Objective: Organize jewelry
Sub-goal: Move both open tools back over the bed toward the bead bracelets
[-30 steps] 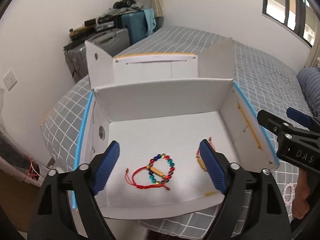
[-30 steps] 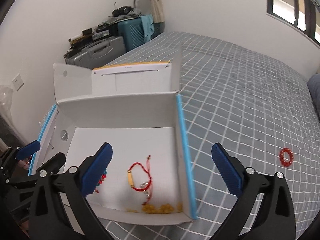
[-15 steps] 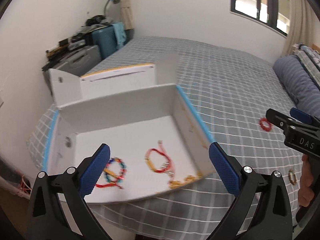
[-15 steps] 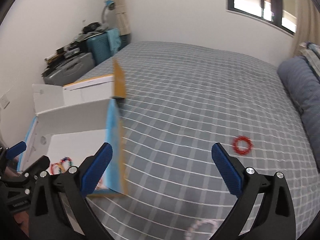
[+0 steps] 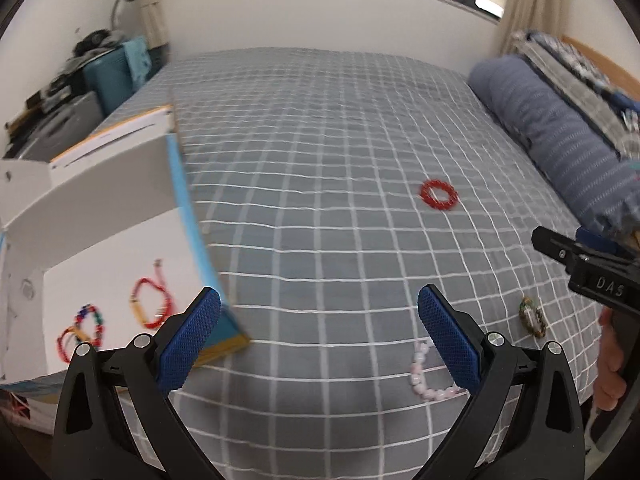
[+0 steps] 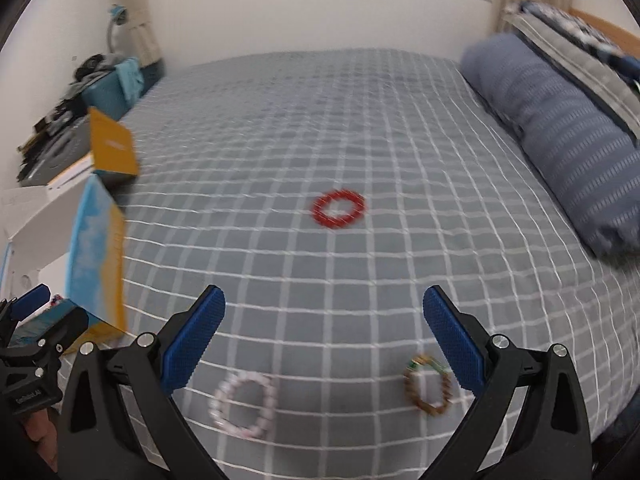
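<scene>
Both my grippers, L [image 5: 319, 338] & R [image 6: 324, 340], have fingers wide apart, nothing held. Landmark = red ring [image 6: 339, 208] on the bed [image 6: 360, 120]: well beyond R's tips. Pink beads [image 6: 244, 405] & brown bracelet [image 6: 428, 386] lie nearer me than the ring, w/ brown partly behind R's right finger. Box [image 5: 100, 240] far left of the ring, w/ 2 bracelets inside. All blurry.
</scene>
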Tool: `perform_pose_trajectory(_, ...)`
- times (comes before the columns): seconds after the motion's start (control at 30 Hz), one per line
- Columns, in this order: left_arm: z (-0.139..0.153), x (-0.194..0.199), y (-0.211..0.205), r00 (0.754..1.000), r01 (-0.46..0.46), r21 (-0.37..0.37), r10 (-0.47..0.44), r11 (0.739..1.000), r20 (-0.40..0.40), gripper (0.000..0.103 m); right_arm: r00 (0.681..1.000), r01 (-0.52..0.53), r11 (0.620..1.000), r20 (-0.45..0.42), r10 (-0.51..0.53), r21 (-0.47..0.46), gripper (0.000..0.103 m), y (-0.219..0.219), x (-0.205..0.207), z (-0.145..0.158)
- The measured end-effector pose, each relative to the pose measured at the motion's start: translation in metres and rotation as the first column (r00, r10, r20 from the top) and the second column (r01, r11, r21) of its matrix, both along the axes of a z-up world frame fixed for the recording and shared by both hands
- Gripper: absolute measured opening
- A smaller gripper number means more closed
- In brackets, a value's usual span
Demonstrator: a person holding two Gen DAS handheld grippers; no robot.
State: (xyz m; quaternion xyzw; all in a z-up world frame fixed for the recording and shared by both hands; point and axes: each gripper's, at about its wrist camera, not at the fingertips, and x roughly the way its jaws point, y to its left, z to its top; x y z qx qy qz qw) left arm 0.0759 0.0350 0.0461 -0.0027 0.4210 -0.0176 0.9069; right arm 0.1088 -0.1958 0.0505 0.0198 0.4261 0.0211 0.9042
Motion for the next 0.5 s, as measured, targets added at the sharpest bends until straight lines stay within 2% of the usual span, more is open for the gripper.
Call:
perform_pose_trajectory(0.23, -0.033, 0.007, -0.044, 0.995, 0.087, 0.03, -0.085, 0.996, -0.043, 0.097, 0.995, 0.074, 0.997, -0.066, -0.074, 0.005, 0.095, -0.04, -0.002, -0.028)
perform_pose_trajectory(0.5, -0.074, 0.006, -0.058, 0.99, 0.108, 0.034, -0.105, 0.994, -0.09, 0.097, 0.983, 0.127, 0.992, -0.133, -0.127, -0.011, 0.095, -0.069, -0.005, -0.066)
